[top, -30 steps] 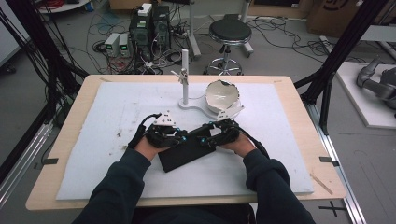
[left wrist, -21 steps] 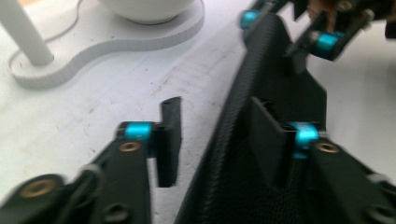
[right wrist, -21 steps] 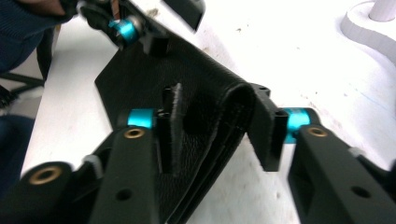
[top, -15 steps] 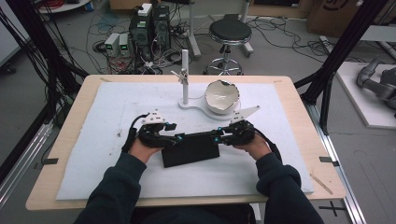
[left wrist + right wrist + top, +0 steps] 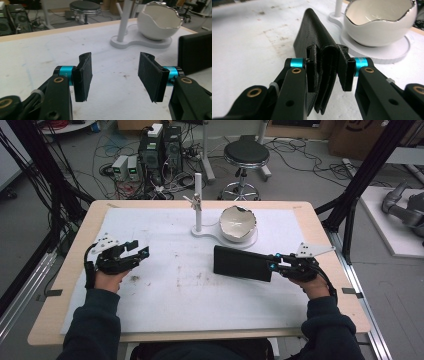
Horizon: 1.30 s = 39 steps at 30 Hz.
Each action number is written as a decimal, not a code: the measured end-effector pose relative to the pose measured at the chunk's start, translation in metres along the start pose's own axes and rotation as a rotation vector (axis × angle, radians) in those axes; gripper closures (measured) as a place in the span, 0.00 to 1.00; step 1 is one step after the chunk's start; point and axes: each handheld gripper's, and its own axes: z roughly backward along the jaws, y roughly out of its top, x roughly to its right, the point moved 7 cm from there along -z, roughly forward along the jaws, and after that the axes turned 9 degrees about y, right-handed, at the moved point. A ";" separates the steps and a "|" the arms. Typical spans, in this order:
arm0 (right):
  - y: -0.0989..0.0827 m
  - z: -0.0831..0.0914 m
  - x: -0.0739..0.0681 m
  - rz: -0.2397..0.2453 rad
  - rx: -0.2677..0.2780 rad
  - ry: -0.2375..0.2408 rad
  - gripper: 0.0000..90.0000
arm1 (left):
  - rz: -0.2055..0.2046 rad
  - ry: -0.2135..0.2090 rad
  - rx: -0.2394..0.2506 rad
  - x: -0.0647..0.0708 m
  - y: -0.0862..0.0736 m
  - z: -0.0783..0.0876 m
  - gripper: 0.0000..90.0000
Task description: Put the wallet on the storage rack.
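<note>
While the right gripper [image 5: 272,264] stands at the right of centre in the high view, its jaws are clamped on the near end of a black folded wallet [image 5: 243,263], which extends leftward from it over the white mat [image 5: 170,290]. In the right gripper view the wallet [image 5: 317,42] sits edge-up between the pads [image 5: 310,70], tilted slightly. The left gripper [image 5: 137,249] is at the left of the high view, well apart from the wallet, jaws spread wide with nothing between them; the left gripper view confirms bare mat between its pads [image 5: 83,75]. A white broken-edged bowl [image 5: 239,224] rests on a white stand base [image 5: 200,231] just above the wallet. The surface [image 5: 320,235] is light wood around the mat.
</note>
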 end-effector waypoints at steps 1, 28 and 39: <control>0.000 0.000 -0.002 0.002 0.013 0.009 0.81 | 0.009 0.011 0.003 -0.003 -0.001 0.001 0.50; -0.040 -0.057 -0.015 -0.043 -0.184 0.121 0.79 | 0.012 0.010 -0.048 -0.003 -0.016 -0.006 0.50; -0.004 -0.022 -0.020 -0.022 0.040 0.104 0.85 | 0.022 0.015 -0.049 -0.005 -0.017 -0.006 0.50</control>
